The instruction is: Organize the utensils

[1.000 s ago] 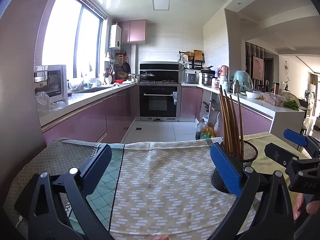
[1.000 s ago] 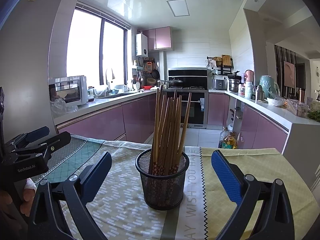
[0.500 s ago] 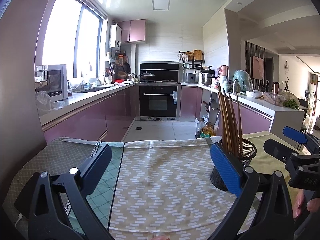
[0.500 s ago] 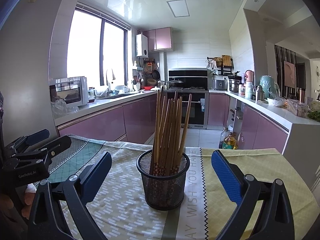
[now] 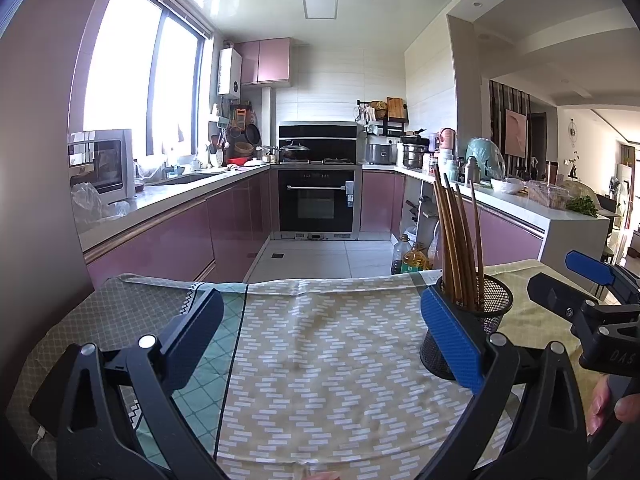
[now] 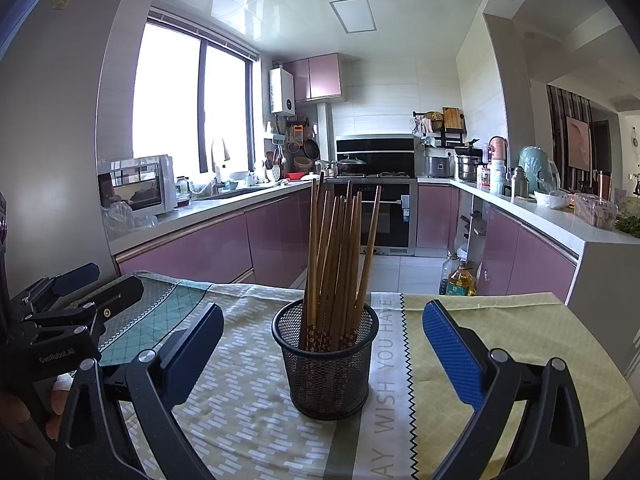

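Note:
A black mesh cup (image 6: 326, 364) stands upright on the patterned tablecloth (image 6: 248, 420) and holds several brown wooden chopsticks (image 6: 340, 248). My right gripper (image 6: 320, 340) is open and empty, with the cup between and just beyond its fingers. My left gripper (image 5: 320, 336) is open and empty over bare cloth; the cup (image 5: 488, 320) sits behind its right finger, with the chopsticks (image 5: 458, 236) standing up from it. Each gripper shows at the edge of the other's view.
The table's far edge (image 5: 320, 282) drops to the kitchen floor. Oil bottles (image 5: 412, 258) stand on the floor beyond it. Pink cabinets with a microwave (image 5: 102, 164) run along the left, and a white counter (image 5: 560, 216) along the right.
Both grippers have drifted slightly; in the left wrist view the cup has shifted a little to the left. Both stay open.

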Demonstrator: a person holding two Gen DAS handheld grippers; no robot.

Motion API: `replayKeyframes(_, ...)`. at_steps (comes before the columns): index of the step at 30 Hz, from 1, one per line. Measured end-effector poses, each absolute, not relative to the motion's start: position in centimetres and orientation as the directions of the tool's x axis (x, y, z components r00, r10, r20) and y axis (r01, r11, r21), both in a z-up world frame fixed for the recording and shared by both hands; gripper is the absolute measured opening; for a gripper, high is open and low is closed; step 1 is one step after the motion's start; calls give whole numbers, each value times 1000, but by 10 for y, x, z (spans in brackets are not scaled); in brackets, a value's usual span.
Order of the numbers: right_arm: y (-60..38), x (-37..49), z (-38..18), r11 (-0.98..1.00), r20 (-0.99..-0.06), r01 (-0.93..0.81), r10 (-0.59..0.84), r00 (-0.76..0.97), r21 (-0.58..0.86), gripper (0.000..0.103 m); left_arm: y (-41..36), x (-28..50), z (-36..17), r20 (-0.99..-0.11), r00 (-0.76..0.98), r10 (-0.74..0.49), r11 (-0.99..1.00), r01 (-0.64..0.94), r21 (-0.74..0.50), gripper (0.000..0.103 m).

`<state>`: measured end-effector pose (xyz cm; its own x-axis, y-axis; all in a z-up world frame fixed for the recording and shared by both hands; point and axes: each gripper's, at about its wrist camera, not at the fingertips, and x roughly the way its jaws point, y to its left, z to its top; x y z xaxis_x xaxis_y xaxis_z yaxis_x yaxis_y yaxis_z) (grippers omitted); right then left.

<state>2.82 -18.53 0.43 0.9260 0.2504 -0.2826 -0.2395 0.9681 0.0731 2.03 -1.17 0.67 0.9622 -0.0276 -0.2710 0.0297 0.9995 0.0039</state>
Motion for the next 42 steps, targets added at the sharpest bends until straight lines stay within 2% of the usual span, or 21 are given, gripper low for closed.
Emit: replayKeyframes(42,-187,31,1,970,-291,-227,241,926,83,97,-17,25,6,-287,957,-42,999,44,1,97)
